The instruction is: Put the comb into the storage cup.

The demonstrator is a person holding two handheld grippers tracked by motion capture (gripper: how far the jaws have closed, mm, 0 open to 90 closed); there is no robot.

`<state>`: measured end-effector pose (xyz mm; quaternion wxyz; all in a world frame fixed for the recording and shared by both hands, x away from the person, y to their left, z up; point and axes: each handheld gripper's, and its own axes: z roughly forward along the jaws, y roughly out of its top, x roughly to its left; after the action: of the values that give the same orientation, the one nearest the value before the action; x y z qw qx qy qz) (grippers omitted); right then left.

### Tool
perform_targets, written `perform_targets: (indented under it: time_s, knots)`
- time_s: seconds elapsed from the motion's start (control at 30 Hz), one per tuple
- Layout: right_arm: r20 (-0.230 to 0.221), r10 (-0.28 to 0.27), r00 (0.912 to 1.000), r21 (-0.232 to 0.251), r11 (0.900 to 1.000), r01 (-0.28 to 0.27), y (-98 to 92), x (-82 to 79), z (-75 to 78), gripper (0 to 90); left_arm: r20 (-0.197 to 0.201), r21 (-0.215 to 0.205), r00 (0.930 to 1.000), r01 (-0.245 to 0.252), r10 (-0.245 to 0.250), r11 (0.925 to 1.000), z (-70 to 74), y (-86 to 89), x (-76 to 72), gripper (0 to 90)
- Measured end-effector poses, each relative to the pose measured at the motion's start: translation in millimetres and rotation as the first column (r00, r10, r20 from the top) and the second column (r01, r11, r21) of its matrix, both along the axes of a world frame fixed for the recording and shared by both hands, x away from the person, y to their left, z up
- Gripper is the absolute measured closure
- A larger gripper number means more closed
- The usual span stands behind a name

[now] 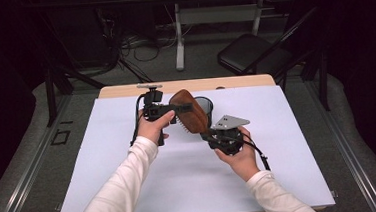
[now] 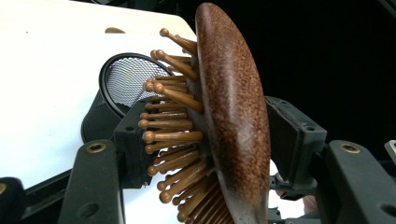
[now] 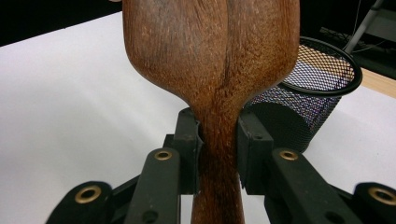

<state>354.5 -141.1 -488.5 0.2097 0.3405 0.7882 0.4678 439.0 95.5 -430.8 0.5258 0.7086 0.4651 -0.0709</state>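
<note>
Fingers (image 3: pixel 187 140) of right gripper (image 3: pixel 218 140) clenched on narrow neck of wooden hairbrush (image 1: pixel 189 111) — matte black pads flat against grain. Left gripper (image 2: pixel 210 140) grasps brush head: one pad on bristle side, other on smooth domed back. Brush held above white table (image 1: pixel 106 182), just in front of black mesh cup (image 3: pixel 322 88). Wood reddish-brown, fine speckle; bristles (image 2: pixel 173 135) round-tipped pegs. Cup cylindrical, wire rim. No readable writing.
</note>
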Motion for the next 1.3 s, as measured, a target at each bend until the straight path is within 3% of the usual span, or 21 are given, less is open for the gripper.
perform_targets:
  time_s: [0.17,0.2,0.27,0.43,0.63,1.3]
  knots:
    - [-0.002,0.003,1.0000,-0.002,1.000,-0.003,0.2,0.4,-0.9,73.1,-0.015,-0.016,0.9999,-0.007,0.006,0.9998,-1.4,0.9,-0.2,41.1]
    - [0.000,0.001,1.0000,-0.001,1.000,-0.001,0.2,0.5,-1.2,73.1,-0.018,-0.041,0.9998,-0.007,0.006,0.9991,-2.1,2.1,-0.1,41.8]
    - [0.000,0.002,1.0000,0.001,1.000,-0.002,-0.1,0.6,-1.2,73.1,-0.022,-0.047,0.9997,-0.007,0.006,0.9989,-2.1,2.3,-0.1,42.2]
    - [0.001,0.001,1.0000,-0.005,1.000,-0.001,0.4,0.8,-2.1,73.1,-0.027,-0.044,0.9996,-0.008,0.007,0.9990,-2.2,2.0,-0.4,42.9]
    - [-0.002,0.001,1.0000,-0.002,1.000,-0.001,0.3,1.3,-3.3,73.1,-0.045,-0.074,0.9988,-0.021,0.018,0.9971,-1.5,2.4,-1.8,45.1]
    - [-0.002,0.001,1.0000,-0.009,1.000,-0.001,0.2,1.8,-6.1,73.1,-0.103,-0.109,0.9947,-0.017,0.005,0.9939,-3.6,3.1,0.9,48.6]
